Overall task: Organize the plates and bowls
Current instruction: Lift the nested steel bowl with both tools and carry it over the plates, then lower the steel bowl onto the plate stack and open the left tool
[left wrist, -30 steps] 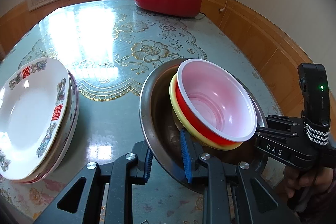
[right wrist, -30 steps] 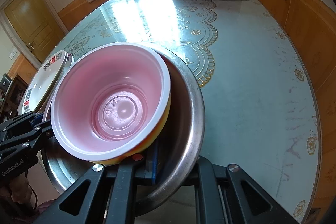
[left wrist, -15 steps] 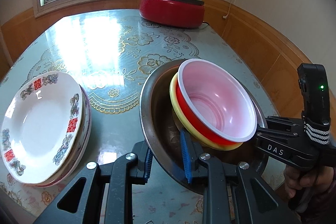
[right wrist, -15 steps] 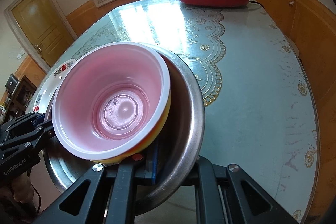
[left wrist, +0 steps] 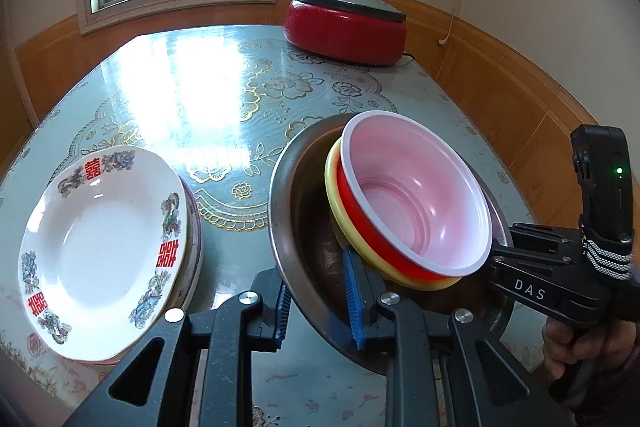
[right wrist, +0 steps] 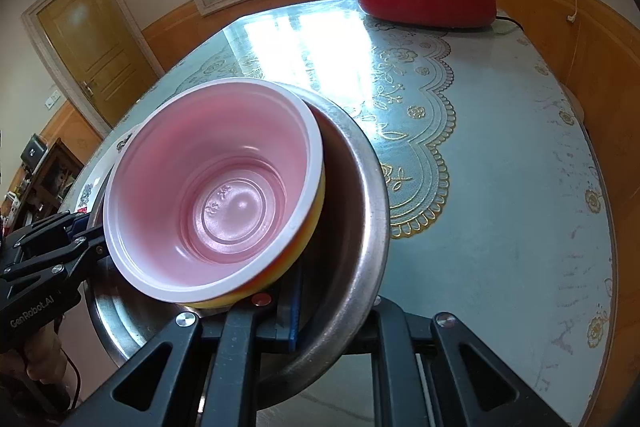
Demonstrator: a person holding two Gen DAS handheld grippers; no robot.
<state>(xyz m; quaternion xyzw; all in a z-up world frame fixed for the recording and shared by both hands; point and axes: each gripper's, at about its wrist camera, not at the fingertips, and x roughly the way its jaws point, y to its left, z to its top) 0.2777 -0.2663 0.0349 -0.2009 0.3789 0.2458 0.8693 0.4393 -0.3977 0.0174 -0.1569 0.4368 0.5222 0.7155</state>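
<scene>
A steel bowl (left wrist: 286, 211) is held tilted above the table, also seen in the right wrist view (right wrist: 360, 247). Inside it sit a yellow bowl (left wrist: 340, 223) and a red bowl with a pink inside (left wrist: 412, 195), nested. My left gripper (left wrist: 320, 303) is shut on the steel bowl's near rim. My right gripper (right wrist: 320, 307) is shut on the opposite rim; it shows in the left wrist view (left wrist: 532, 267). A stack of white plates with red characters (left wrist: 104, 243) lies on the table to the left of the bowls.
A red electric pot with a grey lid (left wrist: 346, 23) stands at the table's far right edge, its cord running to the wall. The patterned table top (left wrist: 192, 95) stretches toward the window. A wooden door (right wrist: 92, 35) is at the far left.
Both grippers have lifted the steel bowl with its nested bowls higher and back toward me. The plates and the pot look farther away and lower.
</scene>
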